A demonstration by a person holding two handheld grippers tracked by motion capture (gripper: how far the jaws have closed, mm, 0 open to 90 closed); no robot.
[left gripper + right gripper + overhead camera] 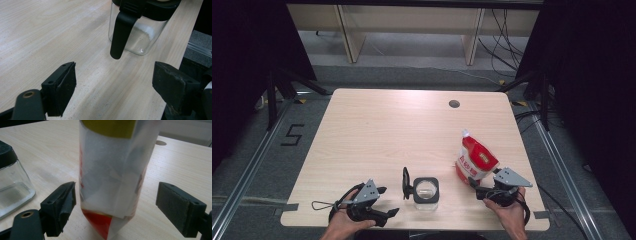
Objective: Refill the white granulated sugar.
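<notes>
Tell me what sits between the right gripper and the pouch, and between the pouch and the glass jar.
Nothing visible blocks either. The right gripper is open with the pouch already standing between its jaws, untouched by them. Between the pouch and the glass jar lies bare table; the jar's black lid hangs open at its left side.

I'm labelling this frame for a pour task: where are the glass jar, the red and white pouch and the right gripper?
glass jar (426, 190): high view, on its black square lid.
red and white pouch (475, 159): high view, on its front face.
right gripper (116, 205): right gripper view, midway between its open jaws.
</notes>
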